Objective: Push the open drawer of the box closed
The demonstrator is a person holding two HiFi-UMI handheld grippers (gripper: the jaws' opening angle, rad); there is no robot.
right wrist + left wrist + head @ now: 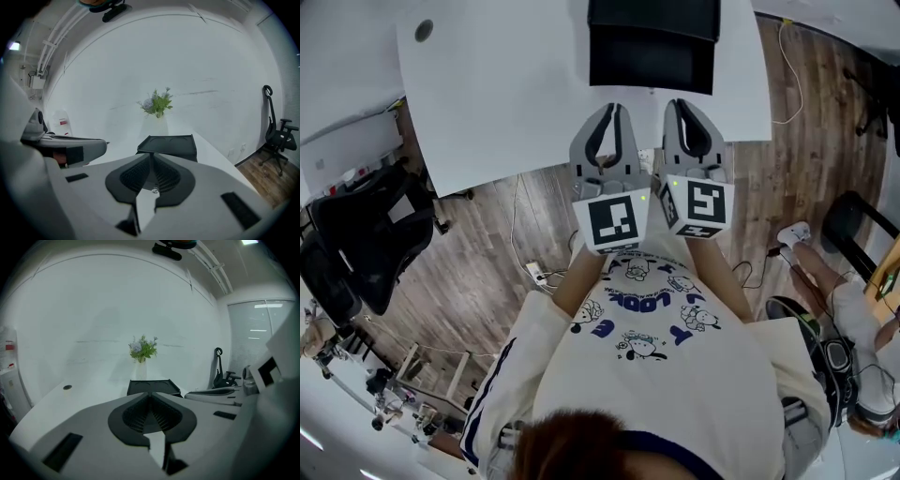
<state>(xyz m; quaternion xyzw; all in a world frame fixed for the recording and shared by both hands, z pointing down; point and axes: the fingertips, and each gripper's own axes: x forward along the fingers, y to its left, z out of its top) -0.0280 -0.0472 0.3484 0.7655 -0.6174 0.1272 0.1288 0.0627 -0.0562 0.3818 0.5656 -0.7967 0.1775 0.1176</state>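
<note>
Left gripper [150, 394] and right gripper [151, 155] are side by side, each with its jaws pressed together on nothing. Straight ahead of both tips, near but apart, the black box [652, 42] sits on the white table [506, 94]. Its wide face lies across their line, and both tips are about equally near. The drawer itself cannot be made out.

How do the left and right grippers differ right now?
The cube on the left gripper shows one marker face in the head view; that on the right gripper shows two. Left and right cube marker patterns also differ. Shared: both shut, empty, side by side, pointing at the black box.
</note>
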